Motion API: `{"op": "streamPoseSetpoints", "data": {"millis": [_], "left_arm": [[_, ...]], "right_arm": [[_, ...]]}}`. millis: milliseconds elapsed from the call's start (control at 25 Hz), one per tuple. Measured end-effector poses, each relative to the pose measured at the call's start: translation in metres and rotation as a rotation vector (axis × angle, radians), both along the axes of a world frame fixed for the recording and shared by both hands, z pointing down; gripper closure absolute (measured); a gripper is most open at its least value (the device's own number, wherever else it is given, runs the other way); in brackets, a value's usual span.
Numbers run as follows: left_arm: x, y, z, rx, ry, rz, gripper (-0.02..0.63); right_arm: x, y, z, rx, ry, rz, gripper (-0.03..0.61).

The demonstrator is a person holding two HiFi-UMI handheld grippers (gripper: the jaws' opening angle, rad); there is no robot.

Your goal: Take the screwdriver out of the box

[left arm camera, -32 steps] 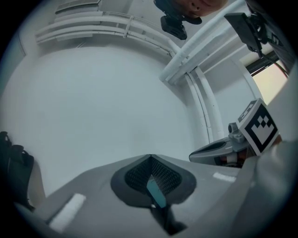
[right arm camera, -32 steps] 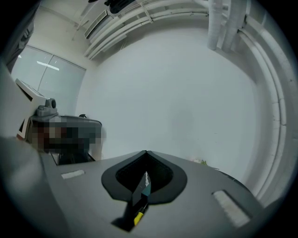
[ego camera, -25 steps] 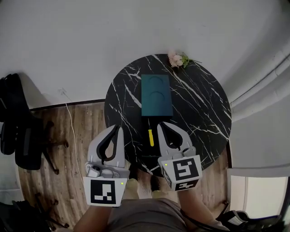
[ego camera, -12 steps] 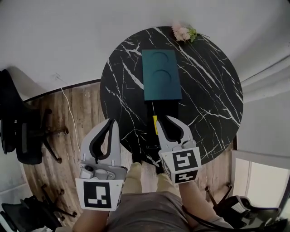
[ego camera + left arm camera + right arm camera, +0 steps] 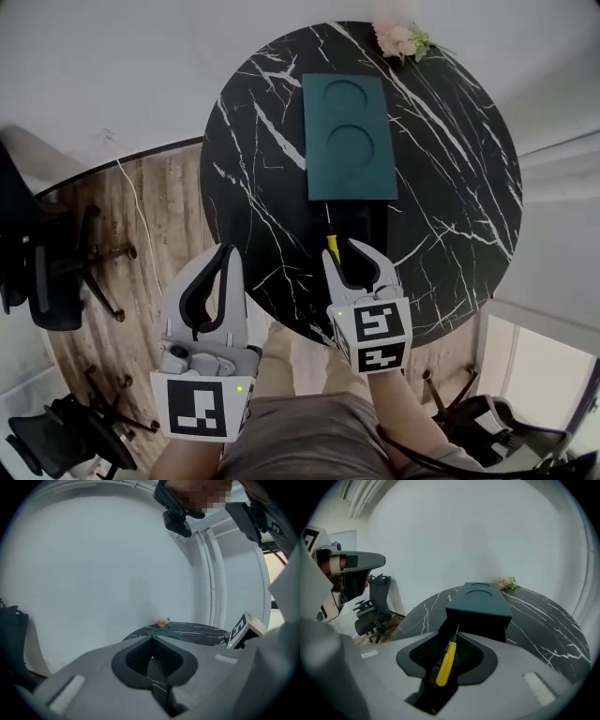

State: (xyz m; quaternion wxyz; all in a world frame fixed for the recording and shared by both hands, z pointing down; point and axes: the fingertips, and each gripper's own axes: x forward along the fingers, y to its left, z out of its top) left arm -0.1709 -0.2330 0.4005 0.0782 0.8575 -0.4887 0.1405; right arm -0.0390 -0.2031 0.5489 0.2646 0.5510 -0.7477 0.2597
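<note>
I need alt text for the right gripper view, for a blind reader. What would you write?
A yellow-handled screwdriver shows in the opening between the nearly closed fingers of the right gripper, its shaft pointing at the open end of a dark teal rectangular box on a round black marble table. Whether the fingers grip it is unclear.

The left gripper and right gripper are grey claws with black insides. Behind each claw sits a cube with black-and-white squares and a tiny green light.

box 1 | screwdriver 1 | table 1 | flower sprig 1 | grippers 2
</note>
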Motion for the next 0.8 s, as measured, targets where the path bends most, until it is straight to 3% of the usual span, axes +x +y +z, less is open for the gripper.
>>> {"op": "streamPoseSetpoints", "data": {"millis": [600, 800], "left_arm": [[-0.01, -0.021, 0.021, -0.045, 0.022, -0.015, 0.614], [-0.014, -0.019, 0.018, -0.041, 0.025, -0.021, 0.612]], "right_arm": [[-0.001, -0.002, 0.044, -0.169, 0.035, 0.011, 0.439], [0.002, -0.002, 0.053, -0.211, 0.071, 0.017, 0.474]]}}
